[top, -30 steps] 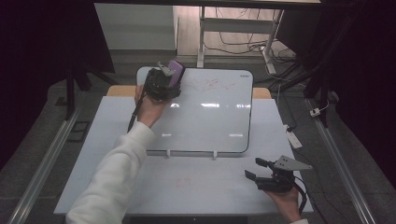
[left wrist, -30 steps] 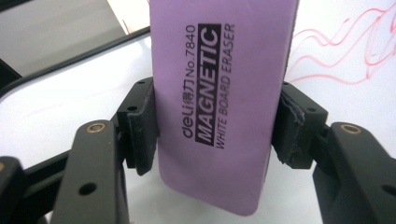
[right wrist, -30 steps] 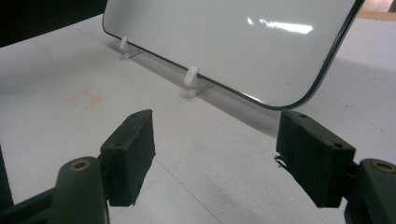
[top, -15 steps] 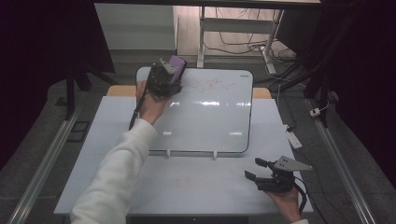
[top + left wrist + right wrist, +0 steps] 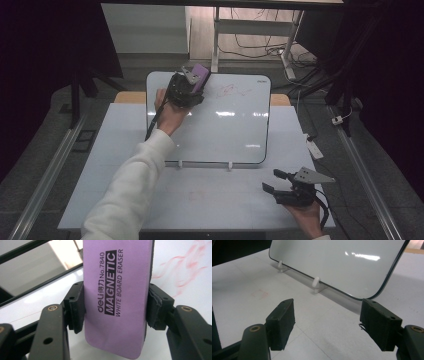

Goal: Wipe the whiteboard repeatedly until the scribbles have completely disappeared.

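Left gripper (image 5: pixel 192 80) clamped on a purple eraser (image 5: pixel 117 297) at the whiteboard's (image 5: pixel 220 135) upper left corner.

Its jaws squeezed the eraser's two long sides, holding it over the board just left of the red scribbles (image 5: pixel 231 90), which remained unwiped; judging by that, the erasing was barely begun. Right gripper (image 5: pixel 278 183) rested near the table's (image 5: pixel 125 150) front right, jaws spread and empty, well apart from the board.

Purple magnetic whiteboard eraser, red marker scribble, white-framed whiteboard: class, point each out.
Purple magnetic whiteboard eraser (image 5: pixel 116 302): left gripper view, its printed face.
Red marker scribble (image 5: pixel 231 90): high view, middle of the strokes.
White-framed whiteboard (image 5: pixel 329 263): right gripper view, bare surface.
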The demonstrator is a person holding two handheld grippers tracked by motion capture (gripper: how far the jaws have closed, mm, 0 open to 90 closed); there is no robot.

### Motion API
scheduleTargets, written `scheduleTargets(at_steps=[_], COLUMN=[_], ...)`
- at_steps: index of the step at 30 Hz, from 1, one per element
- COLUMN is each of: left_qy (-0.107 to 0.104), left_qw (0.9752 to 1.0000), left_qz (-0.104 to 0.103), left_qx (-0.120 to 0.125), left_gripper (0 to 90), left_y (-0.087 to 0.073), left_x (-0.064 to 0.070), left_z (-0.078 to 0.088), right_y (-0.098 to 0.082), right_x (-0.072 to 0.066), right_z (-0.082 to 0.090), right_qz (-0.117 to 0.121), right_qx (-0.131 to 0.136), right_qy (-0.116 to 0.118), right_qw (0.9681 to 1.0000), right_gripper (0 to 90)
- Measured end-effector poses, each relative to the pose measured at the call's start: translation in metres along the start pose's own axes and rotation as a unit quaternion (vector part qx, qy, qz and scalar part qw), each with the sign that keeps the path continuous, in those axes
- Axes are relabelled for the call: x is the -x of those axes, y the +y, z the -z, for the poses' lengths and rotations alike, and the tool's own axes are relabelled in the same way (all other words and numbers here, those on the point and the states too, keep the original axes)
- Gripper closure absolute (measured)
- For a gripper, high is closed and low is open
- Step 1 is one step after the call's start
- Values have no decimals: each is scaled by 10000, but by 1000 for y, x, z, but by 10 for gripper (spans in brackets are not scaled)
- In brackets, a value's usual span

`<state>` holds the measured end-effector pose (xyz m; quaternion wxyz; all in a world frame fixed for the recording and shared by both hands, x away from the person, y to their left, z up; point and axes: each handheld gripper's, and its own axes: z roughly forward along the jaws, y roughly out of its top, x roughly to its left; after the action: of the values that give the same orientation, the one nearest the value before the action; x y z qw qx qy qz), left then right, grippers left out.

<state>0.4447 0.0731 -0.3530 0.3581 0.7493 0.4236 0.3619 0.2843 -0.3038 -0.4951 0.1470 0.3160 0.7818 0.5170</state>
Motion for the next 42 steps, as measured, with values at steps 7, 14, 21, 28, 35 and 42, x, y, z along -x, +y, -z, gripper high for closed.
scheduleTargets(at_steps=[7, 14, 21, 28, 35, 42], left_qy=[24, -16, -459, -278, -174, -574], left_qw=[9997, 9975, 9979, 9988, 9976, 9971], left_qz=[237, 664, 291, 193, 542, 288], left_qx=[92, 238, 346, 356, 393, 419], left_gripper=[409, 410, 409, 410, 410, 409], left_y=[2, 7, 18, 22, 21, 26], left_x=[-13, -34, 6, 1, -28, 11], left_z=[5, 5, -7, -4, 1, -10], right_y=[0, 1, 0, -1, 0, 0], right_x=[1, 1, 2, 3, 2, 2], right_z=[0, 2, 1, 2, 3, 3], right_qz=[-16, -4, -19, -34, -19, -10], right_qx=[10, 33, 30, 29, 35, 31], right_qy=[-9, -24, -22, -30, -43, -44], right_qw=[10000, 10000, 10000, 10000, 10000, 10000], right_gripper=[272, 272, 273, 274, 274, 274])
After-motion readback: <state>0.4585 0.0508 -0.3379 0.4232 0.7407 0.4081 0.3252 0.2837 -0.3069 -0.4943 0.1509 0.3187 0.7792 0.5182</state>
